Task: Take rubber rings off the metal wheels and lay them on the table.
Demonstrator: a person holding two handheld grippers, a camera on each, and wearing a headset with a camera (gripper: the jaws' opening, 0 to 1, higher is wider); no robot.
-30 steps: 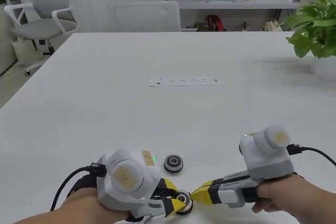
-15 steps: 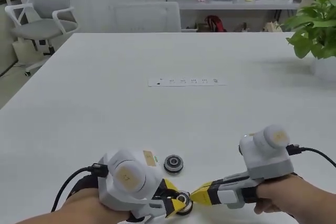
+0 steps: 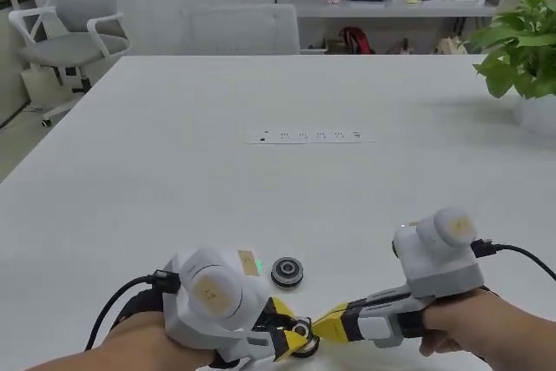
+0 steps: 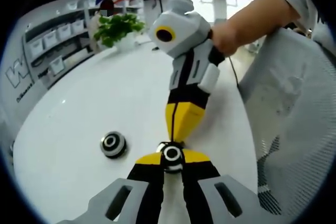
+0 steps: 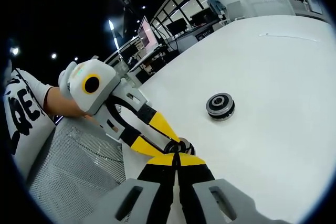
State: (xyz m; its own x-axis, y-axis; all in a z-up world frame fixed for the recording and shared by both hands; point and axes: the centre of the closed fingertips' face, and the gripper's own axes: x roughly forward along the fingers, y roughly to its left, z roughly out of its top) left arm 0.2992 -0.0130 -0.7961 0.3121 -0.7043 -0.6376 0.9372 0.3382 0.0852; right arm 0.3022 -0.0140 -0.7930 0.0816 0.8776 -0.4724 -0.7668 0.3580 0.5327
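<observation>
L gripper (image 4: pixel 172 159) is clamped on one metal wheel (image 4: pixel 172 152), a jaw on each side of it, at the near edge of the table (image 3: pixel 174 171). Can't tell if the wheel is touching the surface or just off it. R gripper (image 5: pixel 177 157) points in from the right, nose to nose w/ the L one. Its jaws are pressed together w/ no gap I can see, tips right at that wheel's rim. Too small to tell if any of the rim is pinched between them. Second wheel (image 3: pixel 287 271) sits flat on the table just beyond the held one, slightly left, apart from both grippers. It has a black rubber ring (image 5: pixel 220 115) around a silver hub. Further out, mid-table, a white power strip (image 3: pixel 308 135) lies flat. Potted plant (image 3: pixel 521 32) at the far right corner.
</observation>
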